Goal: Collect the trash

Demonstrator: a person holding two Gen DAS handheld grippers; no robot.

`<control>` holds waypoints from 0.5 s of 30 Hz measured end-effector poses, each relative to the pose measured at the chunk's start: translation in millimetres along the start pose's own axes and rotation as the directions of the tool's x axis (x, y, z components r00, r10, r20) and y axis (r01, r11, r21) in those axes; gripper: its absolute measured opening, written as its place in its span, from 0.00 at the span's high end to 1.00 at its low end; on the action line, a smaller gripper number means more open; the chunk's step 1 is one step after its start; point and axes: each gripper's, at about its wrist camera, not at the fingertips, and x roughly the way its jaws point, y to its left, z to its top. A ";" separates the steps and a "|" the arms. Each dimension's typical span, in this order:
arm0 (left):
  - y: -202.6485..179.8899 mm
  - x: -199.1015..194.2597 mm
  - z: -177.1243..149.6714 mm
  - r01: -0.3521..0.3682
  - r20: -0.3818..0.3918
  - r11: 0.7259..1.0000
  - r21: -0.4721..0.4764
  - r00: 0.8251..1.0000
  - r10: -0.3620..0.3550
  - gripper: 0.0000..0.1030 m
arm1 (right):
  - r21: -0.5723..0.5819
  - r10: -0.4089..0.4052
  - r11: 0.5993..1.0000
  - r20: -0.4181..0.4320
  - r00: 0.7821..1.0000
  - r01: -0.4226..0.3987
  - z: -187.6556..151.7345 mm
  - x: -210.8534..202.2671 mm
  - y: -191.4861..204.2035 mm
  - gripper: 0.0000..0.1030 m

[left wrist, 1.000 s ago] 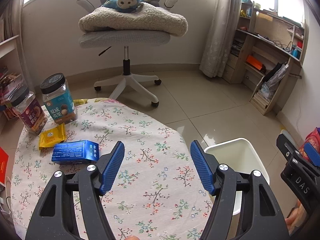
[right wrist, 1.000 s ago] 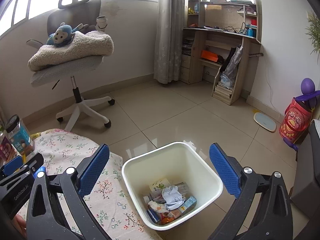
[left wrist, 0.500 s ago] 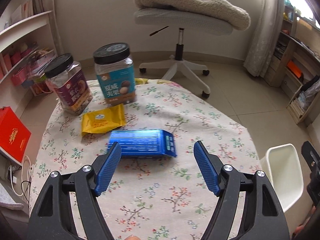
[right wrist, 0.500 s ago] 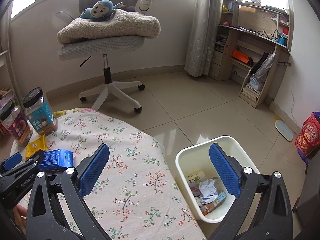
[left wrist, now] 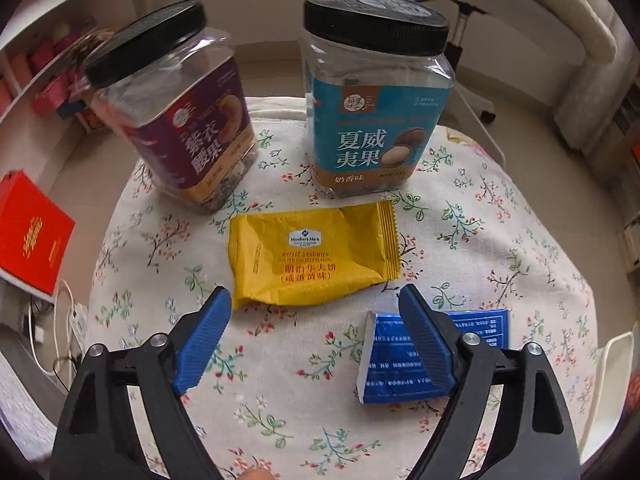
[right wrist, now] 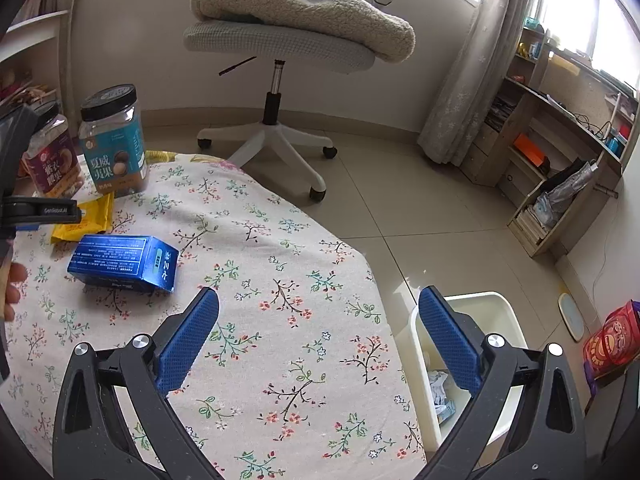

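A yellow snack wrapper (left wrist: 312, 254) lies on the floral tablecloth (left wrist: 280, 380), just ahead of my open, empty left gripper (left wrist: 316, 300). A blue box (left wrist: 400, 356) lies to its right, partly under the left gripper's right finger (left wrist: 428, 344). Both also show in the right wrist view, the wrapper (right wrist: 86, 220) behind the box (right wrist: 124, 262). My right gripper (right wrist: 320, 304) is open and empty over the table's right part. The white trash bin (right wrist: 508, 320) stands on the floor at the table's right edge, with crumpled trash inside.
Two black-lidded snack jars, purple (left wrist: 180, 112) and teal (left wrist: 376, 100), stand behind the wrapper. An office chair (right wrist: 280, 48) with a blanket and plush toy stands beyond the table. A red box (left wrist: 28, 236) lies on the floor at left. Wooden shelves (right wrist: 560, 152) line the right wall.
My left gripper has swung left and down close to the table, from facing the blue box to facing the yellow wrapper. My right gripper has turned left from the bin toward the table.
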 end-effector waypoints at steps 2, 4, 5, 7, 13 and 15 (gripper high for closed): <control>-6.1 13.9 12.4 -0.036 -0.026 0.996 0.079 0.999 0.038 0.14 | -0.008 0.011 1.000 -0.016 1.000 -0.011 -0.3 4.5 2.5 0.07; -10.3 28.1 21.3 -0.059 -0.048 0.991 0.123 0.997 0.065 0.12 | -0.023 0.012 1.000 -0.029 1.000 -0.012 -1.2 9.6 6.0 0.07; -11.6 35.5 25.6 -0.049 -0.066 0.989 0.136 0.996 0.059 0.10 | -0.028 0.013 0.999 -0.035 0.999 -0.014 -1.8 11.9 7.2 0.07; -15.6 50.9 29.5 -0.043 -0.102 0.987 0.157 0.993 0.059 0.10 | -0.035 0.021 0.999 -0.047 0.999 -0.023 -2.1 14.9 9.9 0.07; -6.4 68.8 20.5 -0.009 -0.134 0.986 0.169 0.990 0.032 0.15 | -0.058 0.064 0.996 -0.069 0.996 -0.068 -4.3 17.6 20.8 0.07; 2.6 63.1 16.5 0.029 -0.126 0.988 0.149 0.992 -0.010 0.36 | -0.076 0.077 0.994 -0.065 0.995 -0.082 -5.4 16.7 25.5 0.07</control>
